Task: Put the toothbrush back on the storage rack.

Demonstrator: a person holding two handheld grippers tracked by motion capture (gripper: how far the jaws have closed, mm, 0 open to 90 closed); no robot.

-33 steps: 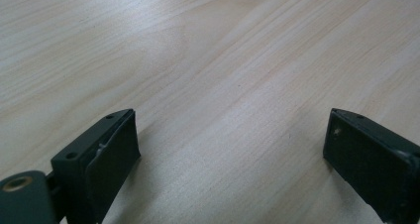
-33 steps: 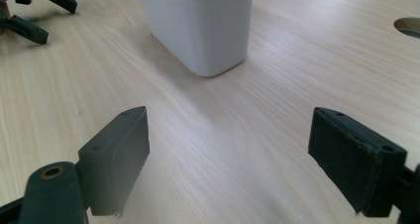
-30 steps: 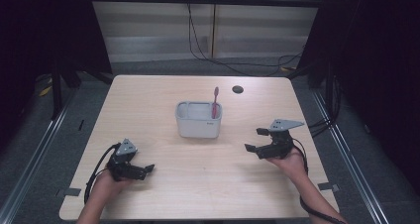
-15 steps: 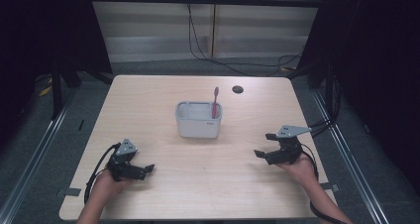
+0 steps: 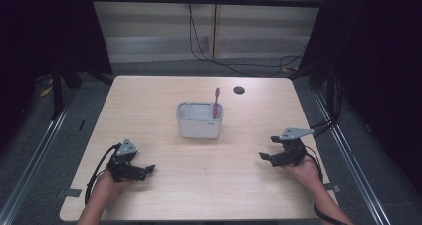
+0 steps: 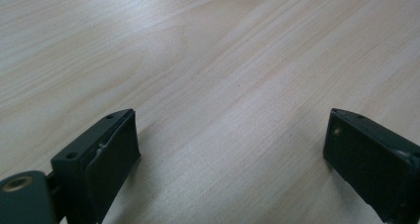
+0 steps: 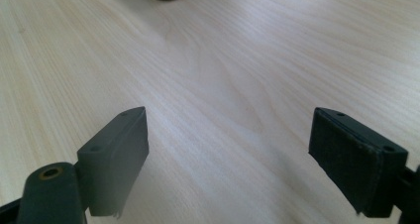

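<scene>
While both hands rest low at the near edge of the pale wooden table [image 5: 164,93], nothing is gripped, so any trouble lies in what comes next. At the left, the left gripper [image 5: 144,170], a black two-jaw tool with a grey three-cornered plate on top, sits on or just above the wood; its own view shows the jaws spread wide with only bare wood grain between them. Its cable loops beside the wrist and could snag on the table edge if that hand reaches forward quickly.

Toward the middle stands the white rectangular plastic holder [image 5: 199,120], well apart from both grippers, with a pink toothbrush [image 5: 216,101] upright in its right-hand compartment. That brush looks slender and loosely propped; a careless nudge to the light holder would likely tip or slide it, and a pinch high on the handle might let it swivel.

Behind it lies a small dark round spot [image 5: 239,89] on the table; I cannot tell what it is.

At the right, the right gripper [image 5: 266,158] is likewise wide open and empty, pointing toward the holder, whose base shows at the top of its view.
</scene>
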